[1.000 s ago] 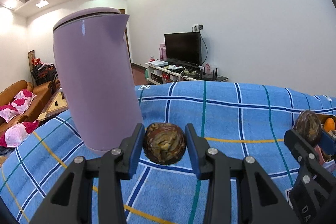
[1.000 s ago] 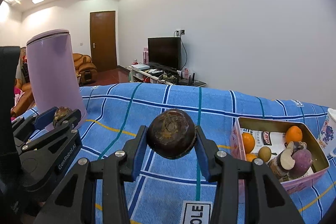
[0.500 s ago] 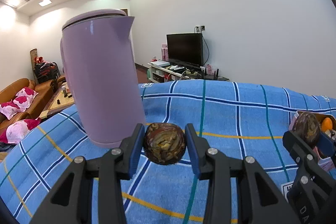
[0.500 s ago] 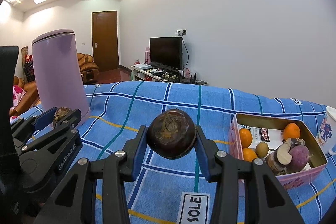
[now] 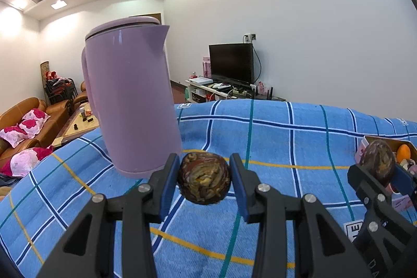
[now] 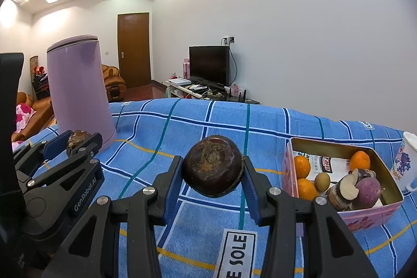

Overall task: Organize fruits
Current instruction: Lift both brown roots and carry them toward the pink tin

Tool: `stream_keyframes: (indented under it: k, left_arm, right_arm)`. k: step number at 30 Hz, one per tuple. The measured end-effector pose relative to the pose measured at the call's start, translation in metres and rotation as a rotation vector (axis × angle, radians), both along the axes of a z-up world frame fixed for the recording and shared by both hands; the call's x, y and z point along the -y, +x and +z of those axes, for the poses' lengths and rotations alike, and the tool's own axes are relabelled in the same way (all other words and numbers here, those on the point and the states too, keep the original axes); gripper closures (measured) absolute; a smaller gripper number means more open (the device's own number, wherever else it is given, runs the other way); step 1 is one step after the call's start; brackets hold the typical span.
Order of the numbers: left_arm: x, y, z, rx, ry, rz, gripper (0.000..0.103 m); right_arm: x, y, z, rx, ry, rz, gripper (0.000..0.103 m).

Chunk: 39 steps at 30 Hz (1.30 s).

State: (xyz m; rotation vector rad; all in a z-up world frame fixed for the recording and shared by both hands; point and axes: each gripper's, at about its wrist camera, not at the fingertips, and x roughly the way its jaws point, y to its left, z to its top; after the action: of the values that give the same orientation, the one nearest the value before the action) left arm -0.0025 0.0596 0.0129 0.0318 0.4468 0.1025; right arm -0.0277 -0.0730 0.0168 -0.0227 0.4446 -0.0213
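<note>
My left gripper is shut on a brown wrinkled fruit, held above the blue checked cloth. My right gripper is shut on a second dark brown round fruit, also held above the cloth. A pink tin box at the right holds oranges, a small yellow-green fruit and purple tubers. In the left wrist view the right gripper with its fruit is at the right edge, in front of the box. In the right wrist view the left gripper is at the left.
A tall lilac kettle stands on the cloth at the left, close behind my left gripper. A white patterned mug stands right of the box. A label reading SOLE lies on the cloth. A TV and sofas are in the background.
Both grippers, still holding their fruits, have drifted rightward; the kettle has slid rightward in the left view and the pink box now sits nearer in the right view.
</note>
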Motion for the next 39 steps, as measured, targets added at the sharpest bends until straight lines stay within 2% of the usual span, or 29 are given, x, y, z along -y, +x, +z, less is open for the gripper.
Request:
stream_keyframes:
  k: [9,39]
  left_arm:
    - [0.003,-0.005,-0.001,-0.015,-0.014,0.001,0.061]
    - [0.042,-0.031,0.0,-0.009,0.039,-0.054,0.061]
  right_arm:
    - [0.004,-0.006,0.0,-0.008,-0.005,0.004,0.057]
    - [0.036,-0.038,0.004,-0.018,-0.041,0.019,0.057]
